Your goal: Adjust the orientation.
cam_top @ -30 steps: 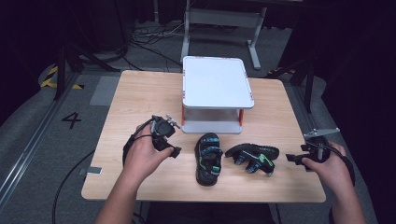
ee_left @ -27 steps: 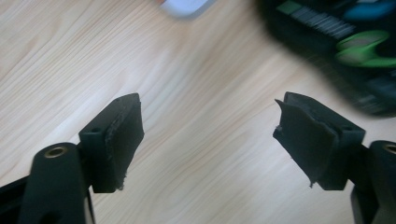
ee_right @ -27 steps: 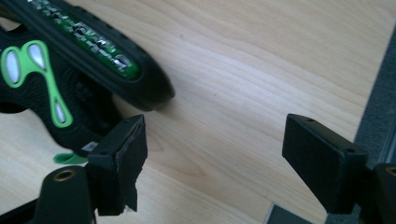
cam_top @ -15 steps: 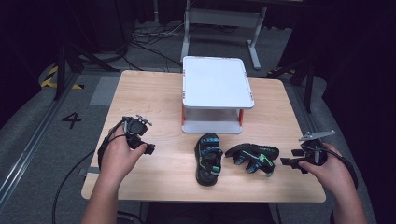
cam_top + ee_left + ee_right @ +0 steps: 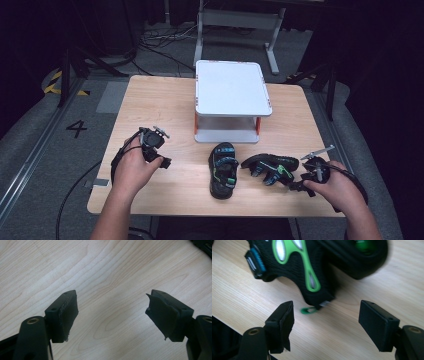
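Sandals are the business here: one lies upright near the front middle of the wooden table, toe pointing toward the white two-tier shelf, and the other lies tipped on its side just to its right, close to the right gripper. In the right gripper view that tipped sandal sits just ahead of the jaws, its green-trimmed black strap and a small green loop nearest them.

Judging by this, the step in hand is reaching for the tipped sandal. To do it well, the right gripper should slide forward so one jaw passes each side of the strap or heel edge, low to the wood, then close on a firm part rather than the loose loop; the strap's exact shape is blurred, so a slow approach seems wise.

Both pairs of jaws stand spread wide and hold nothing. The left gripper hovers over bare wood, well apart from both sandals.
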